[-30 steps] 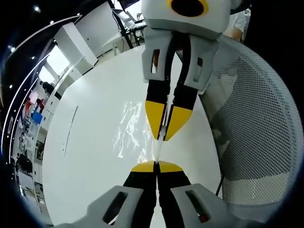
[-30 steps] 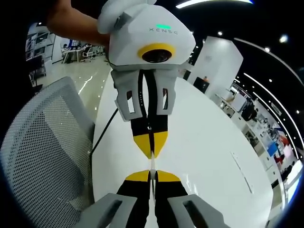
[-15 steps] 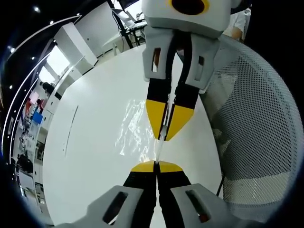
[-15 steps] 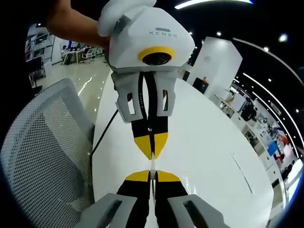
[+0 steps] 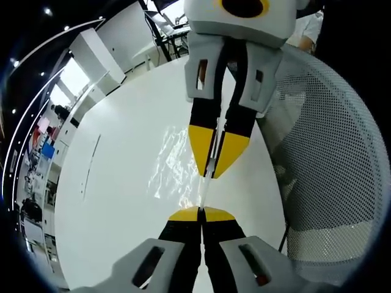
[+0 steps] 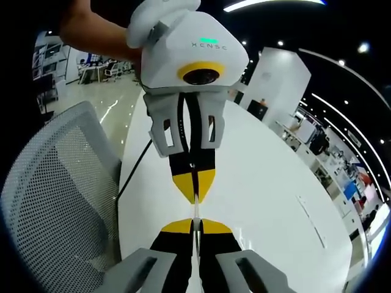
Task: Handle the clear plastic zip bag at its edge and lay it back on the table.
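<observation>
zip bag [image 5: 204,192] | pinched by both grippers | label: XENSE

A white tabletop [image 5: 122,183] is spreading out under me, glossy and catching the ceiling lights [image 6: 282,43]. A thin dark line [image 5: 90,165] is lying on it off to one side. A grey mesh office chair [image 5: 330,165] is standing just beside the tabletop's edge, and a dark cable [image 6: 131,171] is running down between the two. Beyond, white partition walls [image 5: 101,52] are rising, and shelves with colourful items [image 5: 46,146] are showing far back, too small to make out.
</observation>
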Demonstrator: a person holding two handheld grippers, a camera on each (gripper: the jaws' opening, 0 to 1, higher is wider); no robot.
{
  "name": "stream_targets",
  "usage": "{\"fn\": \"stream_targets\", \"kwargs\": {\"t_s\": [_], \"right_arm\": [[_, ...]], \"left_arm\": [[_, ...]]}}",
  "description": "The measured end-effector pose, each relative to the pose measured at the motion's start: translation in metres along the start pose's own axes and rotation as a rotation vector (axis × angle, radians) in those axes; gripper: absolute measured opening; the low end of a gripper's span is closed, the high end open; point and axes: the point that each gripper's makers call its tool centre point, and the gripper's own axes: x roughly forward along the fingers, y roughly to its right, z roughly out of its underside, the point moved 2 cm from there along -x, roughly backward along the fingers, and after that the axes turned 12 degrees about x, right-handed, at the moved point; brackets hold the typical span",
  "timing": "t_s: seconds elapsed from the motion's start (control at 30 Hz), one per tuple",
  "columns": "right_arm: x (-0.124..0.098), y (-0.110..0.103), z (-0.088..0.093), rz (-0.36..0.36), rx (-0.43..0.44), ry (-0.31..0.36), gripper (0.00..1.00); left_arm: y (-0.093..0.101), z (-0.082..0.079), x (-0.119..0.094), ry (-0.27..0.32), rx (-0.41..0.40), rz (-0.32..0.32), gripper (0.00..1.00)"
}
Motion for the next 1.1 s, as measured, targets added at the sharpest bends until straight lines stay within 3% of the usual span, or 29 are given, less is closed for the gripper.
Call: {"fn": "stream_targets", "kwargs": {"t_s": [1.1], "right_arm": [[-0.0029,0.0013,0.0001,0.007,0.004,0.002,0.0]], "left_arm": [[-0.0021,0.003,-0.0007,0.002,0.0,-0.001,0.0]]}}
